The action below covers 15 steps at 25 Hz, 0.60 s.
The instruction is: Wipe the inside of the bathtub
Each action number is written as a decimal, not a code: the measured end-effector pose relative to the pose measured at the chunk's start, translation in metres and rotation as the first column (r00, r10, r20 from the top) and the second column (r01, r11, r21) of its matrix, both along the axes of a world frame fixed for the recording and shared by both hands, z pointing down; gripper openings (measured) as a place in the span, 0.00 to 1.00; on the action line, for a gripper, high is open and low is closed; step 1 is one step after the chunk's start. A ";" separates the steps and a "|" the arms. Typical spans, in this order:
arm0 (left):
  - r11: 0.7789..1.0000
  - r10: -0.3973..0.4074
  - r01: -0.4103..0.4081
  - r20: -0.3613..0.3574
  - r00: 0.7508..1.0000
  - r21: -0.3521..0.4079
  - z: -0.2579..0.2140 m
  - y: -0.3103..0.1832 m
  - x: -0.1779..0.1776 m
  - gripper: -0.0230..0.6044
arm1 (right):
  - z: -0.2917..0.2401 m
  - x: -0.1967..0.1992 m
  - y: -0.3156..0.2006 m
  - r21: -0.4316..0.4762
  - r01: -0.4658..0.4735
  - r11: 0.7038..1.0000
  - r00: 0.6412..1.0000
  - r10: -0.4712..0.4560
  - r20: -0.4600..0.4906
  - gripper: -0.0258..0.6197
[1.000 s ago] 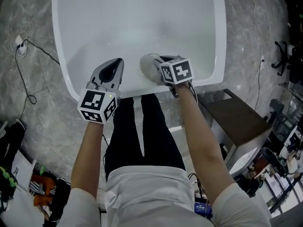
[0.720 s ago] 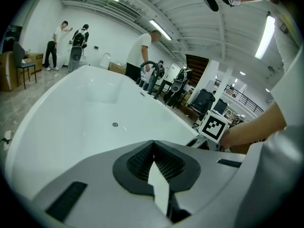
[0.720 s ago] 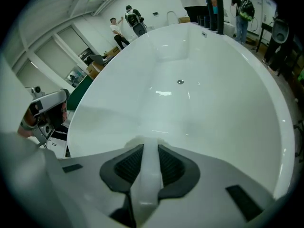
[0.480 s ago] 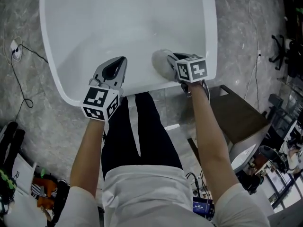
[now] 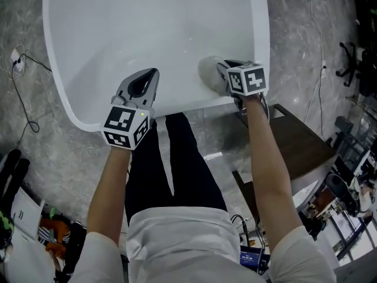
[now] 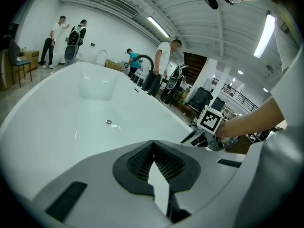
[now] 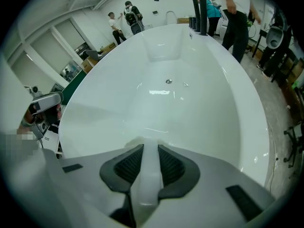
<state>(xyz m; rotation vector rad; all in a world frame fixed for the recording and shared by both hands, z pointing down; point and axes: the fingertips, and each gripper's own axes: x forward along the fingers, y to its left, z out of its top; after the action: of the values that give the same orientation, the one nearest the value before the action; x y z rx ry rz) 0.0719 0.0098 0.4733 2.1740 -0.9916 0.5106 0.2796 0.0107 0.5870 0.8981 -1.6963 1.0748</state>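
Head view shows the white bathtub (image 5: 147,22) filling the upper half, seen from its near end, with a person's black-trousered legs (image 5: 171,164) just below its rim. Inside it, the round drain (image 7: 168,81) sits on the floor of the tub, and light glints beside it. A pale cloth (image 5: 209,72) lies against the near inner wall, towards the tub's right side.

A black arched faucet (image 7: 194,11) rises at the far end of the tub. Several people stand beyond it in a bright hall. On the grey marble floor (image 5: 35,158), a thin black cable (image 5: 26,93) trails to the left of the tub. A brown-topped unit (image 5: 300,143) stands at the right, behind the right forearm.

In the right gripper view, the right gripper (image 7: 145,151) has its jaws clamped on a strip of the cloth, which bulges out past their tips onto the tub wall. The left gripper (image 6: 153,146) has its jaws closed tip to tip with nothing between them. It hangs over the near wall, well to the left of the cloth.
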 end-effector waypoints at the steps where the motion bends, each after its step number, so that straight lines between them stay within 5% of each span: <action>1: 1.000 -0.001 0.001 0.002 1.000 0.001 0.001 0.000 0.001 0.05 | 0.001 0.002 -0.001 0.000 0.007 1.000 1.000 -0.007 -0.006 0.19; 15: 1.000 -0.027 0.027 0.014 1.000 0.004 0.008 0.001 0.002 0.05 | 0.027 0.010 -0.006 -0.026 0.089 0.996 0.993 -0.091 -0.075 0.19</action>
<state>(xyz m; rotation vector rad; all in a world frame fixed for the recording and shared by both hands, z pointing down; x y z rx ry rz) 0.0738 0.0111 0.4811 2.1602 -1.0288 0.5128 0.2901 0.0046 0.6143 0.8297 -1.6428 0.9856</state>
